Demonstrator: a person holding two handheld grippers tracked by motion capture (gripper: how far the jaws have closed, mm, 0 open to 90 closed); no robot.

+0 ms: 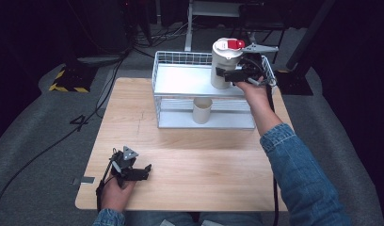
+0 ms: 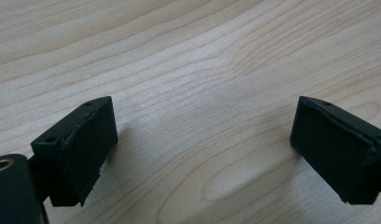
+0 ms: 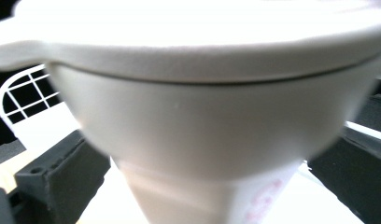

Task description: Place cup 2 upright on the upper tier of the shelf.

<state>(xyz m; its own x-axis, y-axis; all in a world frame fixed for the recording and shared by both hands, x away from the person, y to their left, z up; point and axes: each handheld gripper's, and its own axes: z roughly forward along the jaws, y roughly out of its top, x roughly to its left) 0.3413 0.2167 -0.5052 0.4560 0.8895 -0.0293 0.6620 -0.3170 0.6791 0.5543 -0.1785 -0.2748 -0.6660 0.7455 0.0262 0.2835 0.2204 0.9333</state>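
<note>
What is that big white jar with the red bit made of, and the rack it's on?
The white jar looks like smooth matte plastic with an even, seamless wall; its red tab likely plastic too. The rack seems white-coated metal wire, judging by its thin grid sides.

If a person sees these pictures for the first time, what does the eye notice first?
First comes the white bottle with a red lid tab, standing on the upper shelf of the white wire rack at the table's far side, with the right claw closed around its body. Next, a small white cup stands on the lower shelf. The left claw rests open on the wooden table near the front edge.
</note>
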